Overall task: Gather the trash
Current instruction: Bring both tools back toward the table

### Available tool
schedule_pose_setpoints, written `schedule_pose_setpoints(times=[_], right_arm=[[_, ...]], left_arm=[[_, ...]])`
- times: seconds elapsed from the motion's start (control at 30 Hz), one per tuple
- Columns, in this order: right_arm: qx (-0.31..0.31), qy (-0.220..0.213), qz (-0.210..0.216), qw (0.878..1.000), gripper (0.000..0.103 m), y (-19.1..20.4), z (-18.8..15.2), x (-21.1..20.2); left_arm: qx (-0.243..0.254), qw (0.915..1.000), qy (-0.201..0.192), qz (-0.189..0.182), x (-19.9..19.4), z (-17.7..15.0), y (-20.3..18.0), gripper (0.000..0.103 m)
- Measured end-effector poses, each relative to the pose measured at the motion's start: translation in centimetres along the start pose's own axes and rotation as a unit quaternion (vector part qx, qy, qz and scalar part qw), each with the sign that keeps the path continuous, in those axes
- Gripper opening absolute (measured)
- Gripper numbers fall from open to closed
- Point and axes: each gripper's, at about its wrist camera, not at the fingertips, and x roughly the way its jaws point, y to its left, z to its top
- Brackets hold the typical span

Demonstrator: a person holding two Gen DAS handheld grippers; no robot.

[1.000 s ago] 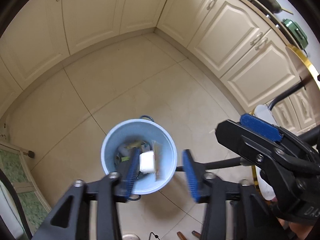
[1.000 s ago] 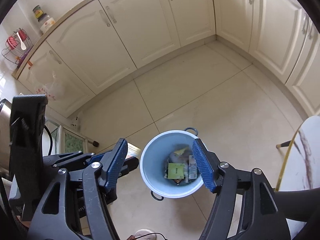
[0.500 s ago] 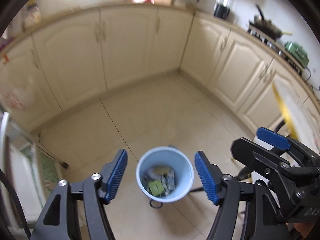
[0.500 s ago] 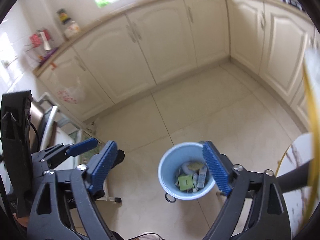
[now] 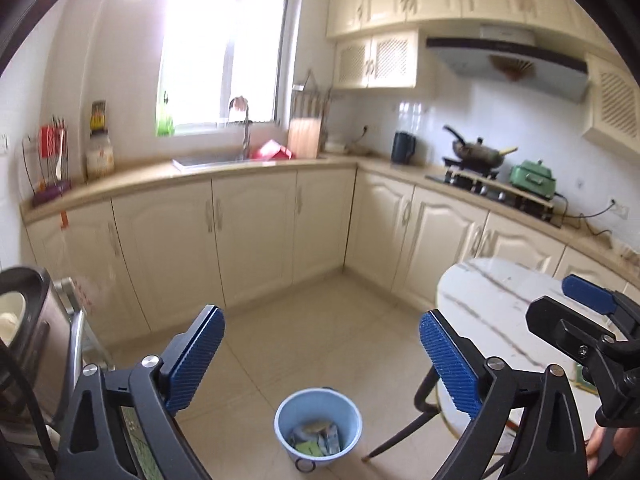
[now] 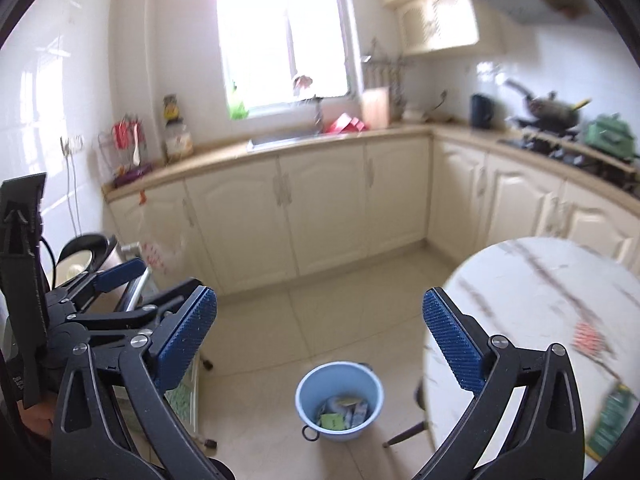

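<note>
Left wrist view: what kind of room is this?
A home kitchen, most likely. A sink sits under the window, a wok rests on the gas stove beneath a range hood, and cream cabinets line two walls.

Right gripper (image 6: 320, 340) jaws were opening, empty, above blue bucket (image 6: 308, 384) of trash (image 6: 343, 412) beside table (image 6: 532, 280).

Each camera sits on its own gripper and looks forward along the two blue fingers, a little downward, from well above the floor. Between the fingers of both views lies the blue bucket (image 5: 318, 426), far below, and beyond the fingertips stand the same cabinets (image 5: 256, 236) and window (image 5: 224, 44). The round table (image 6: 532, 320) appears behind the right finger in both.
</note>
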Motion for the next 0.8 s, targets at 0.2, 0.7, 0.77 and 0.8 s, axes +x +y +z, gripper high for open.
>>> schedule_pose_setpoints(times=[0.2,0.7,0.77,0.8], right_arm=[[0.016,-0.07,-0.069,0.995,0.103,-0.4,0.5,-10.4],[0.027,-0.157,-0.186,0.97,0.103,-0.6,0.2,-24.0],[0.028,-0.16,-0.194,0.967,0.103,-0.9,0.1,-24.9],[0.029,-0.161,-0.199,0.966,0.103,-1.1,0.1,-25.1]], left_arm=[[0.029,0.9963,-0.073,-0.036,-7.5,-2.0,-3.7,0.102],[0.064,0.9815,-0.156,-0.092,-21.9,-15.2,-3.5,0.102],[0.065,0.9809,-0.158,-0.093,-22.6,-15.8,-3.7,0.102],[0.066,0.981,-0.157,-0.093,-22.7,-16.0,-3.9,0.102]])
